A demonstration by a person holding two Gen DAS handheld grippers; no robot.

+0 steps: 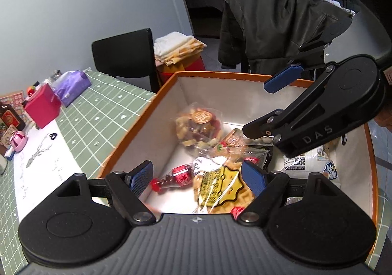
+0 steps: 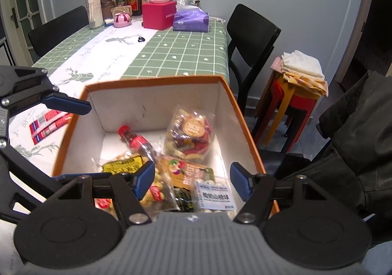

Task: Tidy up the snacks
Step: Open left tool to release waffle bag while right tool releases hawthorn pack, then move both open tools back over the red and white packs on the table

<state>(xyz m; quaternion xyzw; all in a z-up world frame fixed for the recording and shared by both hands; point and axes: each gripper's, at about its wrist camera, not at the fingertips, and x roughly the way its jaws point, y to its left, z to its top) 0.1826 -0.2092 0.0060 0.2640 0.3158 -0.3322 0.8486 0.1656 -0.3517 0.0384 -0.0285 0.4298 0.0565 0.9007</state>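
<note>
My left gripper (image 1: pixel 197 178) hangs over the near end of the box (image 1: pixel 137 125) with its jaws spread wide and nothing between the blue pads; they touch none of the snacks below. My right gripper (image 2: pixel 192 180) hovers over the same box from the other side, jaws also apart and empty, pads clear of the packets.

The snacks lie loose and jumbled on the white floor of the box. A clear bag of mixed sweets (image 2: pixel 188 136) with a round brown label sits toward the far wall. A small bottle with a red cap and label (image 2: pixel 137 140) lies on its side beside it. A clear bag with a yellow label (image 2: pixel 122 164) lies under my right gripper's left finger, next to an orange packet (image 2: pixel 186 172) and a bag with a white label (image 2: pixel 215 195).

The box is cardboard, orange outside and white inside, open-topped, standing on the green checked tablecloth (image 2: pixel 176 54). Two red wrappers (image 2: pixel 49 123) lie on the cloth outside the box.
</note>
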